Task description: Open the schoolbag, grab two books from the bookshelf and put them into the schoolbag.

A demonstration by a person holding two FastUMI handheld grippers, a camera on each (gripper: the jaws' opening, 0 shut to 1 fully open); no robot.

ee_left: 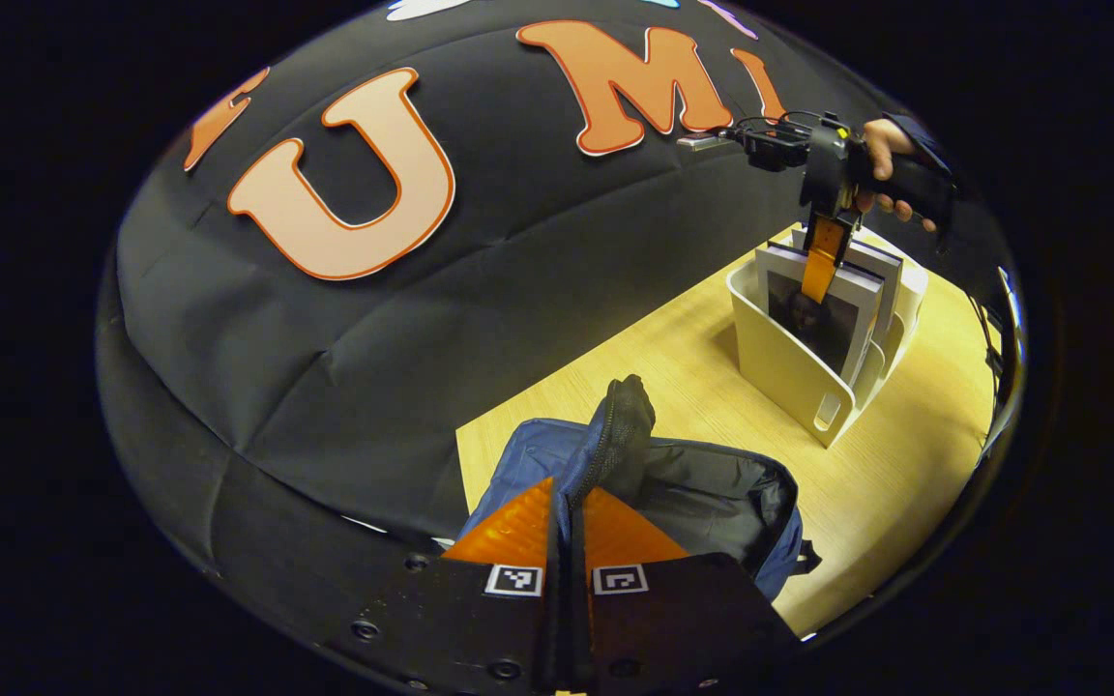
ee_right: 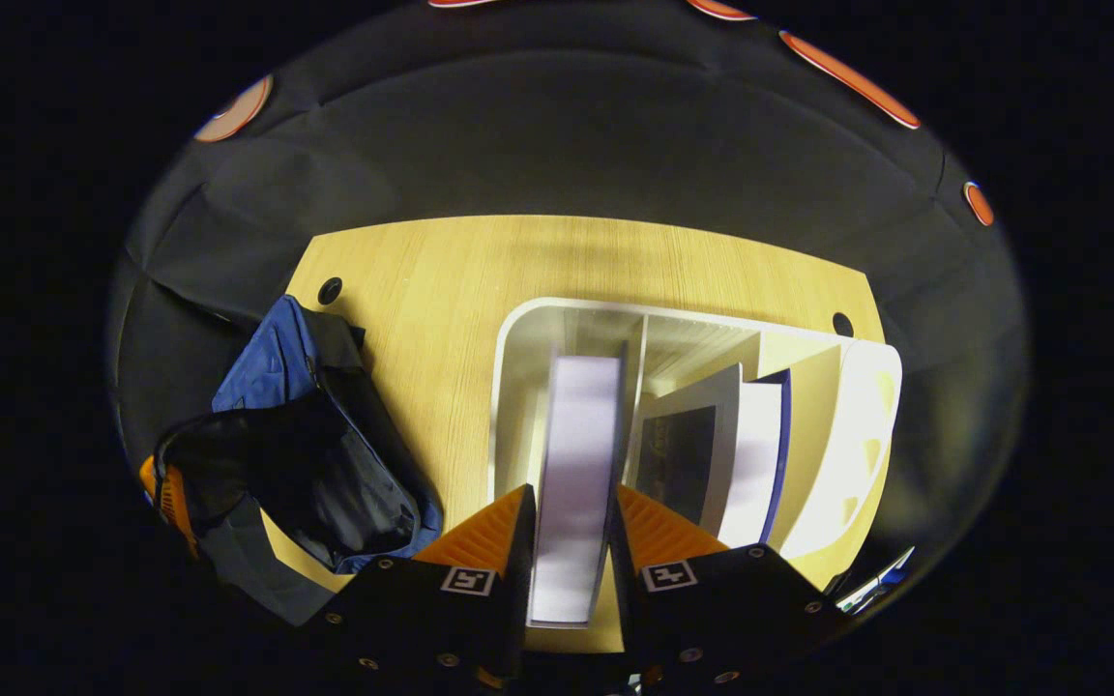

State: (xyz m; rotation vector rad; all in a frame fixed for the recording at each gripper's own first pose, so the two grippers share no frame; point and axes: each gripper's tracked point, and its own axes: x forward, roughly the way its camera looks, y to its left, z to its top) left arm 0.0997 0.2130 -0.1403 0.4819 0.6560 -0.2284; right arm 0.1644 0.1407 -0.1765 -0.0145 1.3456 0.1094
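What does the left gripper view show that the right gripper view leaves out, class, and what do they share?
Left gripper view: the left gripper shut on the raised edge of the schoolbag, and a hand holding the right gripper over the bookshelf. Right gripper view: the bookshelf compartments from above, a book between the gripper's fingers, a second book alongside. Both: open schoolbag, bookshelf, wooden table.
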